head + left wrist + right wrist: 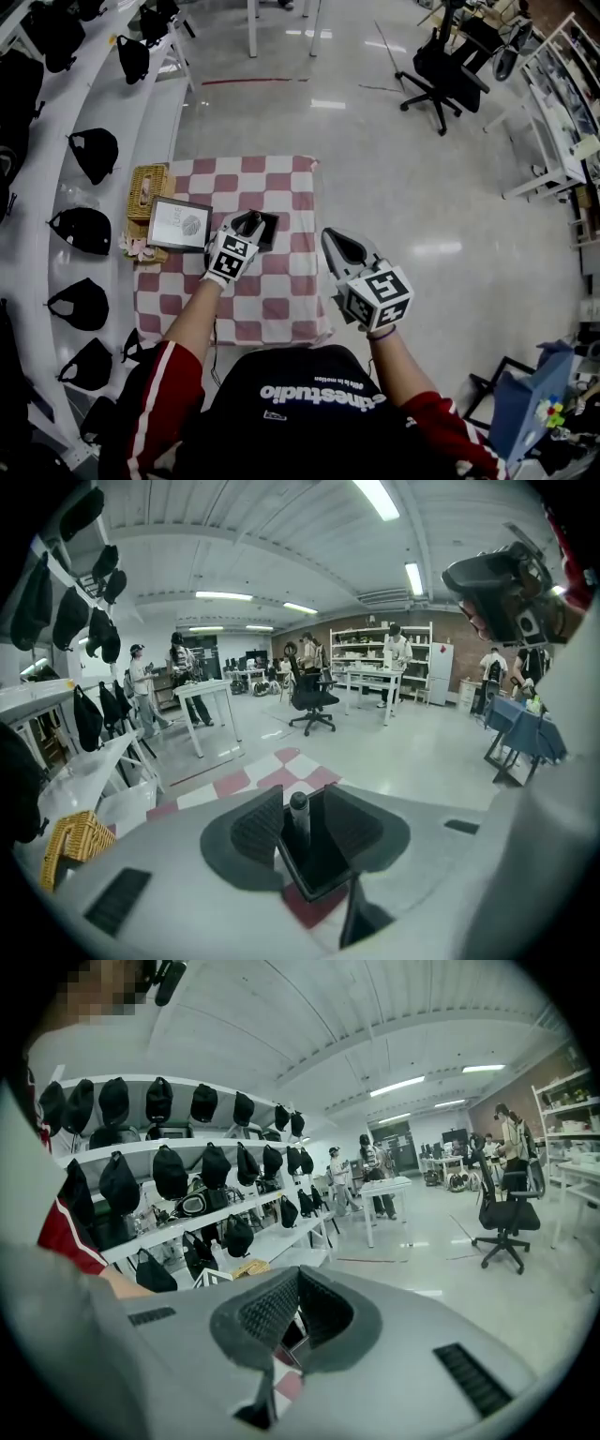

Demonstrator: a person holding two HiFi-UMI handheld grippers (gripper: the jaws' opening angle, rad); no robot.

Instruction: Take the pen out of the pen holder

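Note:
A black square pen holder (268,229) stands on the red-and-white checked cloth (281,291). In the left gripper view the holder (323,872) sits between the ribbed pads, one on each side wall. A dark pen (298,814) with a rounded cap stands upright in it, toward its left wall. My left gripper (250,223) (305,801) looks shut on the holder. My right gripper (331,240) (298,1290) hangs off the table's right edge. Its jaws meet at the tips and hold nothing.
A wicker basket (150,186) and a framed white box (178,223) sit at the cloth's left side. Shelves with black caps (94,155) line the left. A black office chair (439,70) stands far back on the shiny floor. People stand at distant tables (211,691).

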